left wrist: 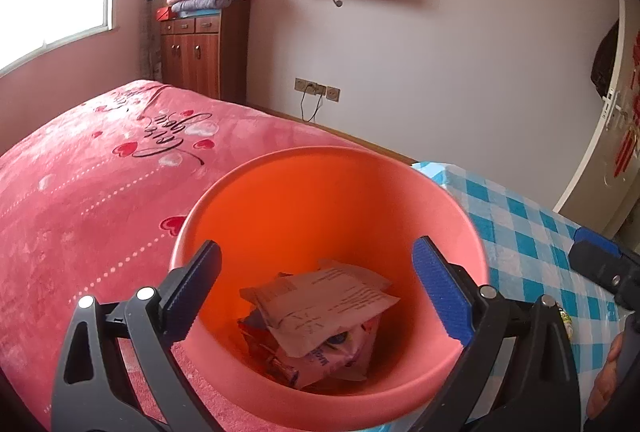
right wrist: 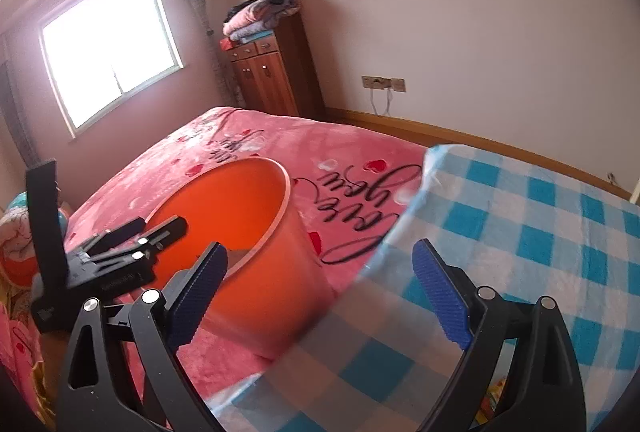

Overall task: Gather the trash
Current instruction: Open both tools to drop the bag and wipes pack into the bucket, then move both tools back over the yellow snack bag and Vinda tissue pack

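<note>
An orange bin (left wrist: 332, 191) beside the bed (left wrist: 80, 191) holds crumpled wrappers (left wrist: 320, 316), perhaps snack packets; both the left gripper (left wrist: 316, 288) and the right gripper (right wrist: 320, 292) gape empty.

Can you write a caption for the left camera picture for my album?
Open left gripper above an orange bin with wrappers inside, beside a pink bed.

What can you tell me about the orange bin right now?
The orange bin is a round, smooth, plastic-looking tub with a paler rolled rim, flaring upward. It stands upright and open on the pink bedspread, beside the blue checked cloth. Crumpled wrappers lie at its bottom, a tan printed one on top. The left gripper hangs open above its mouth, with nothing between the fingers.
</note>
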The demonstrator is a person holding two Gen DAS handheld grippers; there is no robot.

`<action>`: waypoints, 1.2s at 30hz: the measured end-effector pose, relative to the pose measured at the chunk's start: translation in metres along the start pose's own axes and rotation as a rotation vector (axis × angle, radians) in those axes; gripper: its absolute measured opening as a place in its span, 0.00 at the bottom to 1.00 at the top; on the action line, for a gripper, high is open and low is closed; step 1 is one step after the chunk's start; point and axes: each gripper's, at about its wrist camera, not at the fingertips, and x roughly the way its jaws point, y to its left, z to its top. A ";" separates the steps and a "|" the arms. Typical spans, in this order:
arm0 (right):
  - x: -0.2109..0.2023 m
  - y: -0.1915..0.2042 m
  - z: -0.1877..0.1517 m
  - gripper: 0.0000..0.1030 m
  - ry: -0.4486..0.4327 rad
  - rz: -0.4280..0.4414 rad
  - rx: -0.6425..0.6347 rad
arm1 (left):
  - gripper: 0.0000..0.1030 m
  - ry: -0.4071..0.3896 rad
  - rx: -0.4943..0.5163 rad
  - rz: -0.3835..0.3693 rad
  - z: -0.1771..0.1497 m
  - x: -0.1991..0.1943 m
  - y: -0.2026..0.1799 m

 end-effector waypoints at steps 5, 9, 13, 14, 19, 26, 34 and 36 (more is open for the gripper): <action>-0.008 -0.014 -0.012 0.90 0.011 -0.032 0.032 | 0.94 -0.002 0.023 -0.020 -0.001 -0.004 -0.016; -0.016 -0.023 -0.022 0.90 0.010 -0.055 0.047 | 0.94 0.003 0.049 -0.036 -0.004 -0.006 -0.032; -0.027 -0.031 -0.028 0.90 0.007 -0.073 0.062 | 0.94 0.002 0.078 -0.054 -0.008 -0.011 -0.050; -0.030 -0.033 -0.029 0.90 0.005 -0.079 0.066 | 0.94 0.002 0.085 -0.056 -0.009 -0.012 -0.054; -0.044 -0.043 -0.037 0.90 -0.006 -0.107 0.080 | 0.94 -0.002 0.138 -0.072 -0.016 -0.018 -0.077; -0.063 -0.057 -0.054 0.90 -0.020 -0.170 0.076 | 0.94 0.010 0.184 -0.110 -0.026 -0.023 -0.105; -0.081 -0.078 -0.070 0.90 -0.022 -0.208 0.116 | 0.94 0.020 0.229 -0.131 -0.037 -0.029 -0.130; -0.086 -0.082 -0.074 0.90 -0.026 -0.219 0.124 | 0.94 0.022 0.240 -0.135 -0.039 -0.030 -0.136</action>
